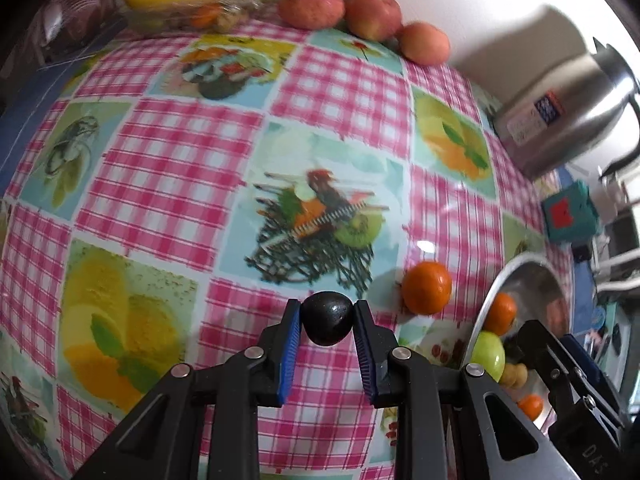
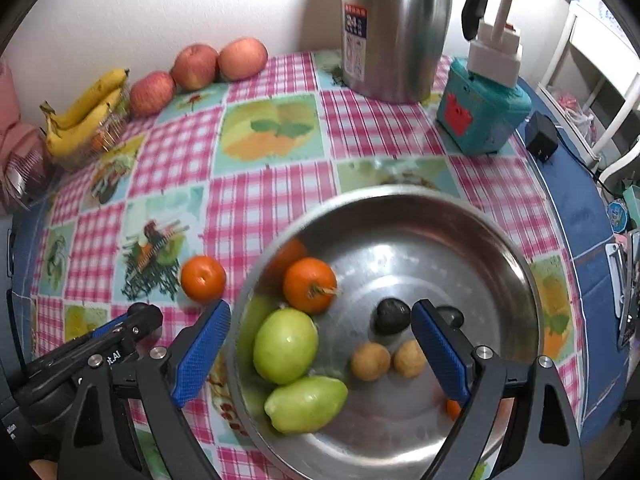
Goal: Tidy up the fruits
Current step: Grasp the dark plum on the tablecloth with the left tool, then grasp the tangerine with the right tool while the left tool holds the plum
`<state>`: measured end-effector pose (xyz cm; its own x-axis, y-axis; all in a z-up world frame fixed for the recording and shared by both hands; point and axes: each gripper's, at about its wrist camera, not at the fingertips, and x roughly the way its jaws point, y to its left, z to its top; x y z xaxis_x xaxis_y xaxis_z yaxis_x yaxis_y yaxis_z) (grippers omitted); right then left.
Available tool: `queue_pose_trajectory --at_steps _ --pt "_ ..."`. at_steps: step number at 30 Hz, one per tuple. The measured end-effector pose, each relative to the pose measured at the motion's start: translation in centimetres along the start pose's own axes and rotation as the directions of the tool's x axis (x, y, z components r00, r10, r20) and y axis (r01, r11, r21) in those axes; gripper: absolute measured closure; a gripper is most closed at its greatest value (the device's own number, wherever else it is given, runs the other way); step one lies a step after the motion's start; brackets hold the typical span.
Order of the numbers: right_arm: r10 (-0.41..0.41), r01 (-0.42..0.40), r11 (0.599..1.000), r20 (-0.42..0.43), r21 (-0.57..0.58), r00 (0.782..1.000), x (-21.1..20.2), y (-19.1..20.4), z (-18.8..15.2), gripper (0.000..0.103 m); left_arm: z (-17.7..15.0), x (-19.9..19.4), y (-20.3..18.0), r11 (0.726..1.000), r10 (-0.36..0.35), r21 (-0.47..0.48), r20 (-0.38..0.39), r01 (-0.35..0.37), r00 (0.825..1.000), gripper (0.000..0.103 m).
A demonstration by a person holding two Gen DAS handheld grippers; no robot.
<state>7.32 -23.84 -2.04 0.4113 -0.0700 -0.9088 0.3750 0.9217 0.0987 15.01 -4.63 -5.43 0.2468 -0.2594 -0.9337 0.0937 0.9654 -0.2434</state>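
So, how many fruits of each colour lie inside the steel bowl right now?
Orange fruits: 2, one mostly hidden
Green fruits: 2
Small tan fruits: 2
Black fruits: 1 sure, perhaps a second behind it
Total in the steel bowl: 7 sure

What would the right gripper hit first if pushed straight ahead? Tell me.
Probably the bare floor of the metal bowl: the open right gripper points down into it, between the green fruit and small brown fruits.

We see bright, even daylight in both views, with glare on the steel bowl (image 2: 500, 248) and kettle (image 1: 568, 120). Fisheye bending curves the tablecloth (image 1: 180, 152) edges (corners go black), and distant fruit looks softly blurred.
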Motion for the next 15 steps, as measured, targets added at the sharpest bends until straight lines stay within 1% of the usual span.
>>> queue_pose_trajectory --at_steps 3,4,7,12,15 --pt "0.033 -0.033 0.999 0.046 -0.008 0.998 -0.4 0.7 0.3 0.011 0.7 -0.8 0.8 0.999 0.041 -0.017 0.051 -0.04 0.998 0.075" --pt "0.039 -0.038 0.999 0.055 -0.017 0.998 -0.5 1.0 0.4 0.011 1.0 -1.0 1.2 0.999 0.04 -0.033 0.061 -0.038 0.997 0.075" --pt "0.047 -0.043 0.998 0.068 -0.054 0.997 -0.4 2.2 0.4 0.011 1.4 -1.0 2.3 0.997 0.026 -0.075 0.063 -0.021 0.998 0.075" --pt "0.091 -0.08 0.991 0.09 -0.11 0.992 0.2 4.4 0.4 0.013 1.6 -1.1 3.6 0.992 0.002 -0.129 0.053 0.005 0.999 0.075" --pt "0.118 -0.106 0.985 0.079 -0.136 0.99 0.7 5.6 0.4 0.014 1.3 -1.7 4.5 0.989 0.008 -0.146 0.061 0.001 0.998 0.075"
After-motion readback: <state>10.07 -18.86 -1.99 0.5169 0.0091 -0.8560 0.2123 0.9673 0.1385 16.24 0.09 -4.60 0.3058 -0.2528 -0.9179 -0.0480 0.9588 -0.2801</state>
